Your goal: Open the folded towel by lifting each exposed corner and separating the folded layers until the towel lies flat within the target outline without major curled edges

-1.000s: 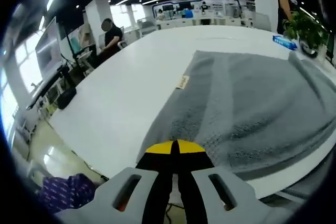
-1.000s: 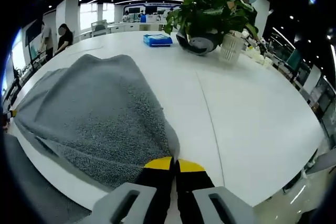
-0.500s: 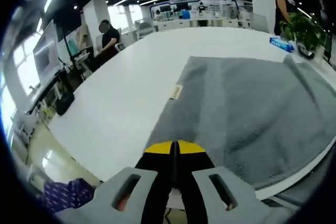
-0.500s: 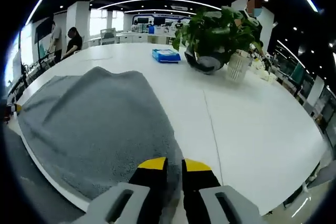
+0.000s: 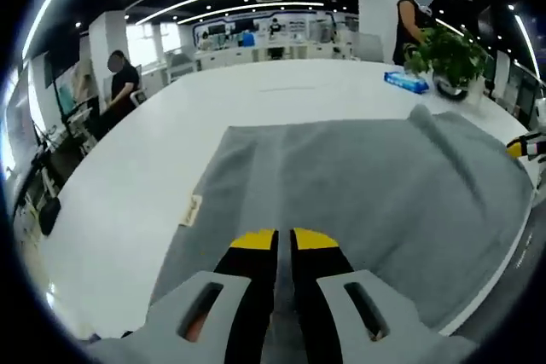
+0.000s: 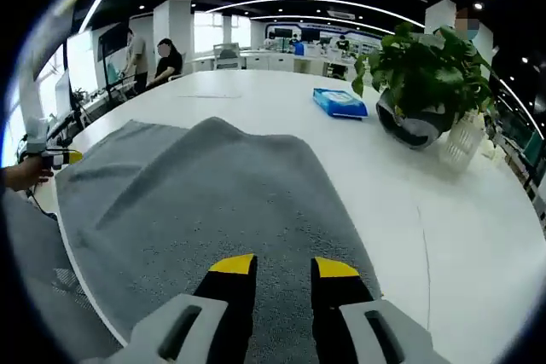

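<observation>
grey towel (image 5: 358,185) spread flat across white table (image 5: 128,176), left tongs (image 5: 275,239) nearly closed, right tongs (image 6: 284,266) open

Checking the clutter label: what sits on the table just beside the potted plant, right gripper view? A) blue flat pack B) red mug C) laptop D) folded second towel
A: a blue flat pack lies on the white table just left of the potted plant, beyond the grey towel.

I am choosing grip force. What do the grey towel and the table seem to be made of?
The towel looks like soft looped terry cloth: matte, with a nubby pile and a sewn side label. The table looks like a hard, smooth white top, perhaps laminate; it has a faint sheen.
</observation>
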`<state>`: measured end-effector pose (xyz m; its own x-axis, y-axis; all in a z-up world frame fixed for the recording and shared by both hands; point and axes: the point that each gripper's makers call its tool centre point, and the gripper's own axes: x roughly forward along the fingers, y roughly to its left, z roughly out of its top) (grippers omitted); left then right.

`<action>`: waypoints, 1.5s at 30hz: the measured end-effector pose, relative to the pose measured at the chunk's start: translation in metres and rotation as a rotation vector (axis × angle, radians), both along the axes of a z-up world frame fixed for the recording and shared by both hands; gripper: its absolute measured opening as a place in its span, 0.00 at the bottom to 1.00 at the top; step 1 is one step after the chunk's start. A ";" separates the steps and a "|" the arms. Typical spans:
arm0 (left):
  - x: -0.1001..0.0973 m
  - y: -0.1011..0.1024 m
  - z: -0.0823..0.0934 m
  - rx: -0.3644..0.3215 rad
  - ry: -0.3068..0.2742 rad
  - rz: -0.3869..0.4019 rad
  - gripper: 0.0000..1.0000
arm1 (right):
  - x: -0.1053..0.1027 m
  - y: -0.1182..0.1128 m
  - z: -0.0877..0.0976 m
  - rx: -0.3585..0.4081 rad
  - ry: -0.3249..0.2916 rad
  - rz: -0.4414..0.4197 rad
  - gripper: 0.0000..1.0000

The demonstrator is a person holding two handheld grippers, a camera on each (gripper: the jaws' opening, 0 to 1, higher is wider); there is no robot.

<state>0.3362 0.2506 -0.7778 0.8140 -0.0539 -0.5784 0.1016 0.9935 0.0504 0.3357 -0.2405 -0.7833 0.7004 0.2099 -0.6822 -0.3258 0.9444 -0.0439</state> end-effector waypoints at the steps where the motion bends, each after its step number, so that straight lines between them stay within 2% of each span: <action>1: 0.001 -0.001 -0.002 0.001 0.006 -0.003 0.05 | 0.000 0.001 -0.006 -0.005 0.025 0.008 0.22; 8: 0.000 -0.004 -0.021 0.009 0.061 -0.019 0.05 | -0.002 0.000 -0.024 -0.031 0.083 0.021 0.20; 9: 0.002 -0.004 -0.016 0.019 0.025 -0.026 0.05 | -0.002 -0.001 -0.024 -0.030 0.083 0.022 0.20; 11: 0.001 -0.004 -0.017 0.019 0.036 -0.021 0.05 | 0.000 -0.001 -0.023 -0.019 0.086 0.014 0.20; 17: 0.005 -0.004 -0.016 0.041 0.022 -0.035 0.05 | 0.009 0.001 -0.024 -0.015 0.094 0.005 0.20; 26: 0.028 0.000 -0.016 0.088 0.038 -0.030 0.03 | 0.029 0.000 -0.025 -0.008 0.083 0.004 0.20; 45: 0.067 0.009 -0.017 0.085 0.031 0.009 0.03 | 0.067 -0.005 -0.025 0.007 0.050 -0.019 0.19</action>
